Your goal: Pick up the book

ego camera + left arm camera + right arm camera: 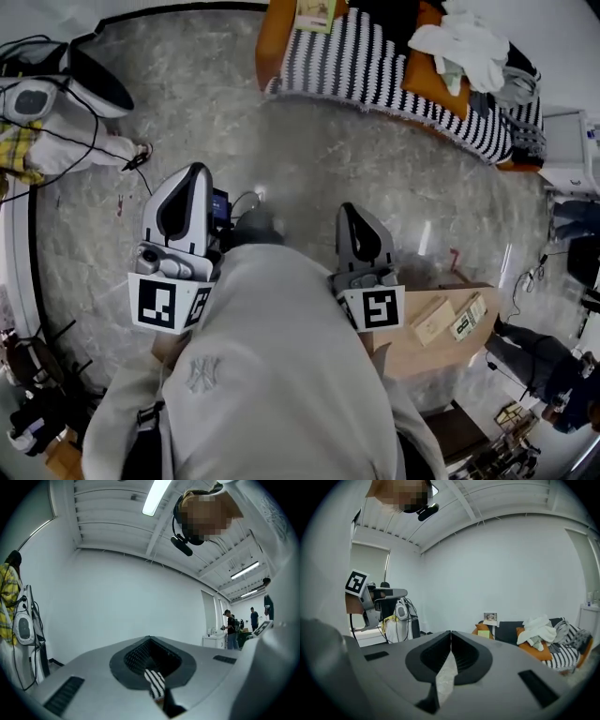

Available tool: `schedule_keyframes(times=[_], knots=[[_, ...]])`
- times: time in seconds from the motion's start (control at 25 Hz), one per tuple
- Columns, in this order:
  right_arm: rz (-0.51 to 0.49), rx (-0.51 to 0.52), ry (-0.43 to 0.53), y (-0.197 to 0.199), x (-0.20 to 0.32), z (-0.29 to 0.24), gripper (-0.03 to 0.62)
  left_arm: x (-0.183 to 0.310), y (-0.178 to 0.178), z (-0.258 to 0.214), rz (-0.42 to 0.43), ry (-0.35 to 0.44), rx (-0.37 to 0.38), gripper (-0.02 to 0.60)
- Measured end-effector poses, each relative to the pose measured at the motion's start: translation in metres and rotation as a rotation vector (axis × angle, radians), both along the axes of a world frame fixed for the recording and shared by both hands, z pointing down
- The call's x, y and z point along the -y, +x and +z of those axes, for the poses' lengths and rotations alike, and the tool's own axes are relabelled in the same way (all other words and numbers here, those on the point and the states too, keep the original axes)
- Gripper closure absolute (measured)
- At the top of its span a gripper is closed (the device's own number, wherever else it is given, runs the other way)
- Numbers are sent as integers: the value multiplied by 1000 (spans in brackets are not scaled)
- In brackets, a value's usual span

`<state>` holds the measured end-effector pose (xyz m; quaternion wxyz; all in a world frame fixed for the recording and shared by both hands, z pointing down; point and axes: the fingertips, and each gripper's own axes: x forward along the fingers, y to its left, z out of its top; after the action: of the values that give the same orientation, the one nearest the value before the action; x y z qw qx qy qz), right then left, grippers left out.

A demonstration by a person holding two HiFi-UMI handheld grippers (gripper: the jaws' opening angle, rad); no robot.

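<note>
Holding 2 grippers over a grey marbled floor (281,150): left gripper (197,171) clenched, jaw tips together with nothing between them; right gripper (349,208) likewise clenched and empty. Just right of the right gripper, 1 cardboard box (422,354) with small packs on top. Farthest, 1 couch under a black-and-white striped blanket (375,66), with orange cushions (433,80) and white clothes (469,45); book (316,13), pale cover, lying at the couch's end by the picture's top edge, well apart from both grippers.
</note>
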<state>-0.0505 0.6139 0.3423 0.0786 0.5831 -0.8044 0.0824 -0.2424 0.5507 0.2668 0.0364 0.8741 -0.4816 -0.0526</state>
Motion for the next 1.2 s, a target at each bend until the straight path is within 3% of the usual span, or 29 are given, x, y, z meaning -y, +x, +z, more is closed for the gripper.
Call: schedule_keyframes(times=[0.24, 0.56, 1.2], knots=[[-2, 29, -2, 3, 8, -8, 574, 5, 18, -10, 41, -6, 3, 572], [-13, 38, -24, -2, 36, -4, 574, 33, 16, -9, 45, -17, -6, 572], [-31, 14, 2, -6, 195, -25, 574, 189, 4, -22, 16, 0, -39, 572]])
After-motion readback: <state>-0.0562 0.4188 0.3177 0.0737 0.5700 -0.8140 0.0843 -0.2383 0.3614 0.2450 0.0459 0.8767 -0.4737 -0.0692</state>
